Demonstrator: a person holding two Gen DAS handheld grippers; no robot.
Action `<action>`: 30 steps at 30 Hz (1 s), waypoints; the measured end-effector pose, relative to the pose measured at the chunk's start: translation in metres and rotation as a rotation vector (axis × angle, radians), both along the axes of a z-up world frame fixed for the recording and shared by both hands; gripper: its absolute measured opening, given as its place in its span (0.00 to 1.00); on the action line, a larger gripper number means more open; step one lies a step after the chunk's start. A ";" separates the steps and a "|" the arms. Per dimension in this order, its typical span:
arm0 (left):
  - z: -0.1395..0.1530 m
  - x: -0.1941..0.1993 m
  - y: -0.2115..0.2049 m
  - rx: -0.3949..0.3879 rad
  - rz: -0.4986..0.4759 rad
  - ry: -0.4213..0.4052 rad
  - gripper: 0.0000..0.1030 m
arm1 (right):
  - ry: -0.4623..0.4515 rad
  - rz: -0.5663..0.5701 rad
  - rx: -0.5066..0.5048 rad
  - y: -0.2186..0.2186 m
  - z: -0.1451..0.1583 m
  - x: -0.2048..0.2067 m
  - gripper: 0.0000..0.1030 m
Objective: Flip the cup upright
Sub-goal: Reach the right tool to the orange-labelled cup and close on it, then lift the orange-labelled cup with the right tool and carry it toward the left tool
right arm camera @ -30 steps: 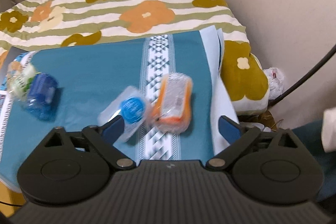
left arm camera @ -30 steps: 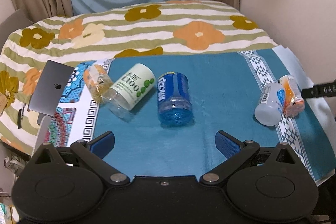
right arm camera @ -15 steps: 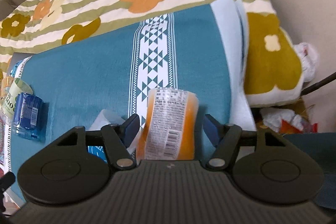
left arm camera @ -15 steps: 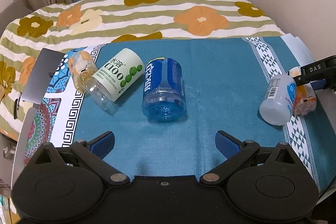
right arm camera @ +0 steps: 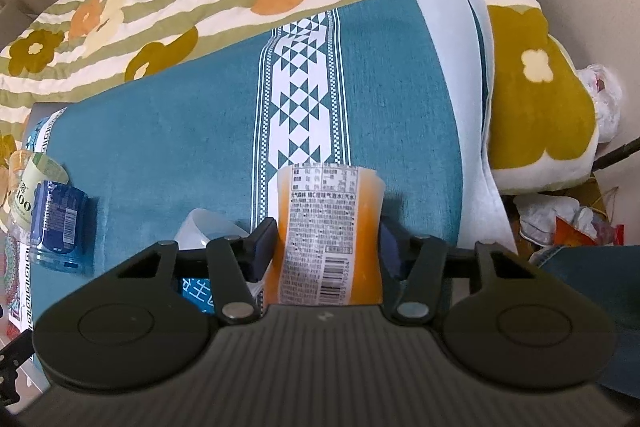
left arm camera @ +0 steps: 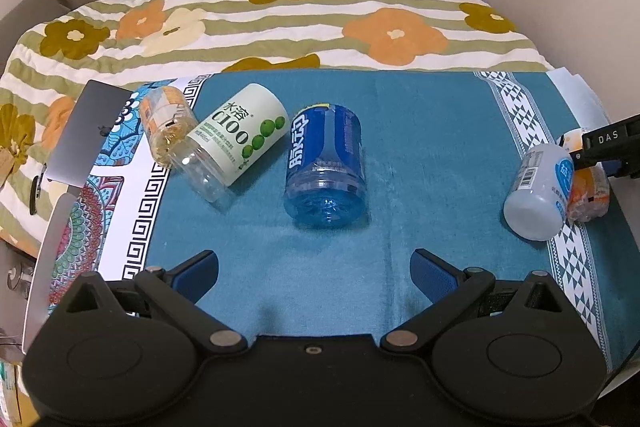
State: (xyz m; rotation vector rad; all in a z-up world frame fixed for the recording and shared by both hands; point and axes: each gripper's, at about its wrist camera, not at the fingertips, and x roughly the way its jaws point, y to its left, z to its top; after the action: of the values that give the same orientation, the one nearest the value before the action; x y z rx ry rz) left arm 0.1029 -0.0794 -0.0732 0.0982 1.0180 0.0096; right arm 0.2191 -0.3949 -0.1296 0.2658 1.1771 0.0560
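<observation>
The orange cup (right arm camera: 328,231) lies on its side on the teal cloth (right arm camera: 168,147), right in front of the right wrist camera, its printed label facing up and its far end pointing away across the patterned white stripe (right arm camera: 300,95). The right gripper (right arm camera: 326,251) now has it: half a second ago the jaws stood a little clear on either side, and now both blue pads press against the cup's flanks near its near end. That reads as the grasp made, so what remains is to lift and rotate it onto its base. Just to the left of it, touching or nearly so, lies the white cup (right arm camera: 204,227), likely to be nudged during the turn.

The left gripper (left arm camera: 314,273) hangs with its jaws wide apart and nothing between them, over bare cloth. Beyond it lies the blue cup (left arm camera: 324,171) on its side, then the green-and-white cup (left arm camera: 236,139) and an amber cup (left arm camera: 164,123) at the far left by a laptop (left arm camera: 86,131). Behind everything spreads the flowered bedspread (left arm camera: 280,23).
</observation>
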 end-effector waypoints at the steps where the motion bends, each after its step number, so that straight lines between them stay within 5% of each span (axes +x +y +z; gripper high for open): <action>1: 0.002 -0.001 0.001 0.001 0.000 -0.003 1.00 | -0.003 0.000 -0.003 0.000 0.001 0.000 0.66; 18: 0.035 -0.028 0.036 -0.040 -0.007 -0.079 1.00 | -0.085 -0.004 -0.072 0.013 0.067 -0.036 0.64; 30: 0.046 -0.067 0.088 -0.085 -0.002 -0.089 1.00 | -0.044 0.114 -0.009 0.099 0.103 -0.091 0.64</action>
State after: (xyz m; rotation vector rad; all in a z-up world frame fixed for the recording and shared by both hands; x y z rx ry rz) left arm 0.0362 0.0086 -0.0269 0.0211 0.9278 -0.0310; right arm 0.1285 -0.2962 -0.0265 0.1886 1.1479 0.1556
